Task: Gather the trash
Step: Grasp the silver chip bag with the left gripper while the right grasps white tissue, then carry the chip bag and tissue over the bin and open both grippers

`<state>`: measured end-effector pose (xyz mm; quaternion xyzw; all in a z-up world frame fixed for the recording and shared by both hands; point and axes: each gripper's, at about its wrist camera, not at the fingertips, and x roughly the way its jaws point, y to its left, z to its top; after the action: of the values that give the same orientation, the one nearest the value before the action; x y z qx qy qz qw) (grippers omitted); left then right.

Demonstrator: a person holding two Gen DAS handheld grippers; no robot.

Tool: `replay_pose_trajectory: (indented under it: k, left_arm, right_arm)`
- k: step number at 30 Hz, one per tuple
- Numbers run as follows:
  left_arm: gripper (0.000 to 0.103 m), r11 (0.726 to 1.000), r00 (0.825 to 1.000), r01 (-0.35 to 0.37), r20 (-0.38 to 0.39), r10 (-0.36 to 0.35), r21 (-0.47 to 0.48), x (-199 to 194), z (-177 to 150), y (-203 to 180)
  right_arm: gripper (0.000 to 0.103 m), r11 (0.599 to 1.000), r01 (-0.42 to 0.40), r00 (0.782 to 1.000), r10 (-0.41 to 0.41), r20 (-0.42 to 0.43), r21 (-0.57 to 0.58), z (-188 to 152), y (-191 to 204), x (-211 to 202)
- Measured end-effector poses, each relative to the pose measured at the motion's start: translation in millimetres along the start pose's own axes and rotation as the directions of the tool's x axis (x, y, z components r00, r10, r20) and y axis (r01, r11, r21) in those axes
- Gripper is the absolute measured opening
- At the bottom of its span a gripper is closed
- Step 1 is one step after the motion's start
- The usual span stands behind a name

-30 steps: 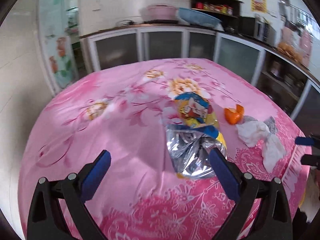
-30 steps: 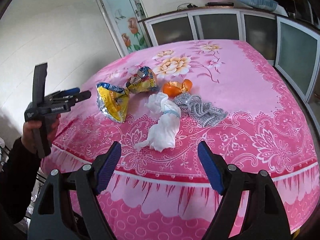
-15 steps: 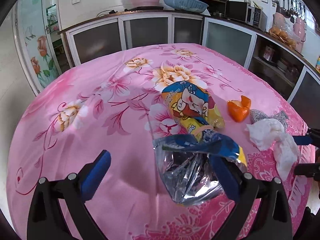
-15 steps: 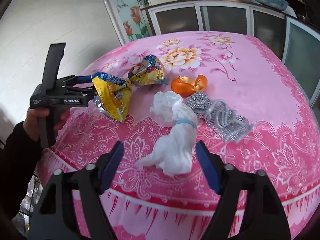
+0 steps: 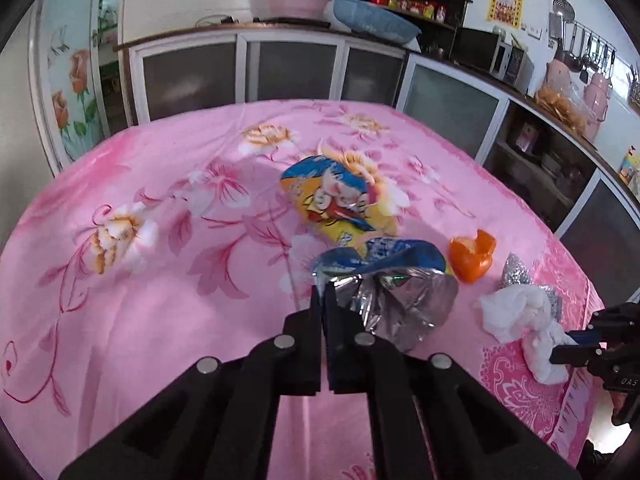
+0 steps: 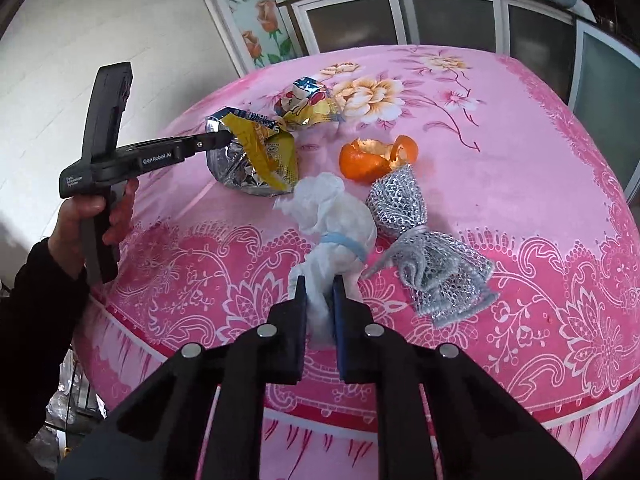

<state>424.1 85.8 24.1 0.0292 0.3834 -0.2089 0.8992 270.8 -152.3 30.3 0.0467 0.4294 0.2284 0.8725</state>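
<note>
My left gripper (image 5: 322,294) is shut on the blue rim of an open foil-lined snack bag (image 5: 400,304) lying on the pink floral tablecloth (image 5: 160,280). From the right wrist view this gripper (image 6: 218,138) pinches the bag (image 6: 248,160) at its left edge. My right gripper (image 6: 319,298) is closing, its pads pressing the near tail of a white tissue wad (image 6: 336,220) tied with a blue band. A second snack bag (image 5: 336,204), an orange peel (image 6: 372,158) and a silver mesh pouch (image 6: 420,232) lie close by.
The trash sits near the table's front edge (image 6: 400,412), where the cloth hangs down. A hand (image 6: 92,212) in a dark sleeve holds the left gripper. Glass-door cabinets (image 5: 296,68) and a counter run behind the table.
Both grippers came forward and down to the table. The left jaws went from wide open to shut on the bag's rim. The right jaws narrowed onto the tissue's tail.
</note>
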Motion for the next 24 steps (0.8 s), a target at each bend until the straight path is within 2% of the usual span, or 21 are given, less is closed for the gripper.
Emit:
replay_pose_trajectory:
  k: [6, 14, 20, 24]
  left_arm:
    - [0.001, 1.000, 1.000, 0.011, 0.014, -0.010, -0.011, -10, -3, 0]
    - [0.001, 0.999, 0.995, 0.037, 0.092, -0.035, -0.025, -54, -7, -2]
    - [0.001, 0.998, 0.988, 0.060, 0.141, -0.058, -0.007, -95, -16, -18]
    - [0.001, 0.996, 0.982, 0.084, 0.165, -0.088, 0.031, -120, -20, -41]
  right_arm:
    - [0.011, 1.000, -0.012, 1.000, 0.012, 0.015, -0.006, 1, 5, -6]
    - [0.010, 0.999, -0.016, 0.998, 0.019, 0.059, -0.038, -2, 14, -31]
    - [0.010, 0.999, -0.013, 0.993, 0.017, 0.114, -0.034, -14, 12, -72]
    - [0.010, 0.999, 0.043, 0.987, -0.041, 0.156, -0.007, -29, -3, -109]
